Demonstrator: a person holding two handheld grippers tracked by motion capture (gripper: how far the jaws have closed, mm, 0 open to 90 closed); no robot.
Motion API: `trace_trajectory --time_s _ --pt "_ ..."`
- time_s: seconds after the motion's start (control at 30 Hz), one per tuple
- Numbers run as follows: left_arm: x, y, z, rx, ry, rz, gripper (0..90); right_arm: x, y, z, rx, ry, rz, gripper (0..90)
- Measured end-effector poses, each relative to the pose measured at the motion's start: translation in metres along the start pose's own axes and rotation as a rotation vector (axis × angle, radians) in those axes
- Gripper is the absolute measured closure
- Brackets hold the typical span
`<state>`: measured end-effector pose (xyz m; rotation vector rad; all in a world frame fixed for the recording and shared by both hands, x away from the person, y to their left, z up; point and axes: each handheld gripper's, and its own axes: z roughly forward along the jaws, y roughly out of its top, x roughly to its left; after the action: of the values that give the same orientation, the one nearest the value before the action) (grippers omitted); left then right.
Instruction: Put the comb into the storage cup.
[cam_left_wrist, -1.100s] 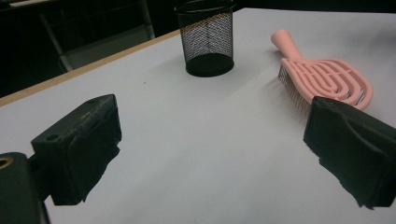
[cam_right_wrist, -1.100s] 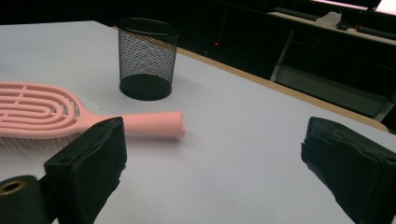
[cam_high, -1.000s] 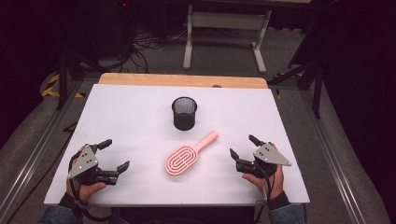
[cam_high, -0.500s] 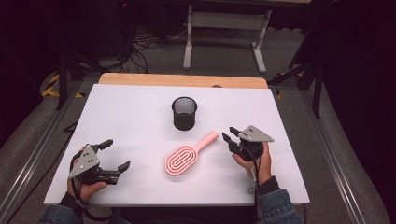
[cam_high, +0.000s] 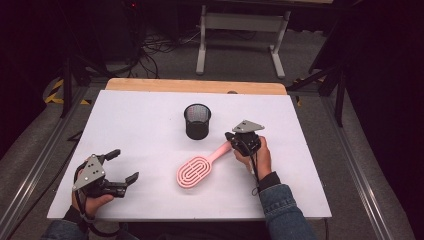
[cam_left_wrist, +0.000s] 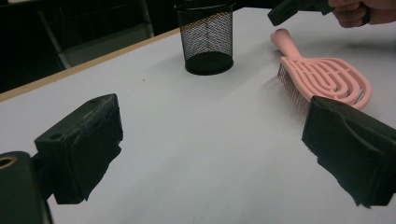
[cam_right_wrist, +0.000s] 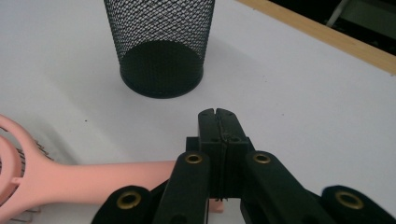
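Claw (cam_right_wrist: 218, 114) on the right has just been closing, jaws now pressed together over the pink hairbrush (cam_high: 196, 171) handle's tip on the worktop (cam_high: 140, 125), beside the mesh cup (cam_high: 197, 121). Risk: such an end-grip lets the brush swing. Whether the handle is actually pinched stays hidden. Left claw (cam_high: 125, 167) rests spread.

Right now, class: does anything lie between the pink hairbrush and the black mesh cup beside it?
Nothing visible does. The pink hairbrush lies flat on the white table, its handle end under the shut right gripper, and the bare tabletop runs from there to the upright mesh cup.
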<state>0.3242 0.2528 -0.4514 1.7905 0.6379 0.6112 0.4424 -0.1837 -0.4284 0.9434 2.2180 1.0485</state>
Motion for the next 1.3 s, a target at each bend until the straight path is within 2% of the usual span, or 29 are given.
trace_trajectory --time_s 0.27,0.43,0.67,0.87,1.3 --pt "0.000 0.000 0.000 0.002 -0.002 0.002 6.3 0.003 0.002 0.013 0.070 -0.001 -0.025 90.0" --pt "0.000 0.000 0.001 0.003 -0.004 0.004 6.4 0.003 0.000 0.017 0.104 0.002 -0.020 90.0" --pt "0.000 -0.001 0.001 0.006 -0.006 0.002 6.5 0.007 -0.005 0.020 0.151 0.030 -0.027 90.0" --pt "0.000 -0.001 0.000 0.007 -0.006 0.003 6.5 0.012 -0.010 0.017 0.172 0.040 -0.035 90.0" --pt "0.000 -0.001 0.000 0.009 -0.004 0.005 6.5 0.030 -0.015 0.004 0.209 0.115 -0.074 90.0"
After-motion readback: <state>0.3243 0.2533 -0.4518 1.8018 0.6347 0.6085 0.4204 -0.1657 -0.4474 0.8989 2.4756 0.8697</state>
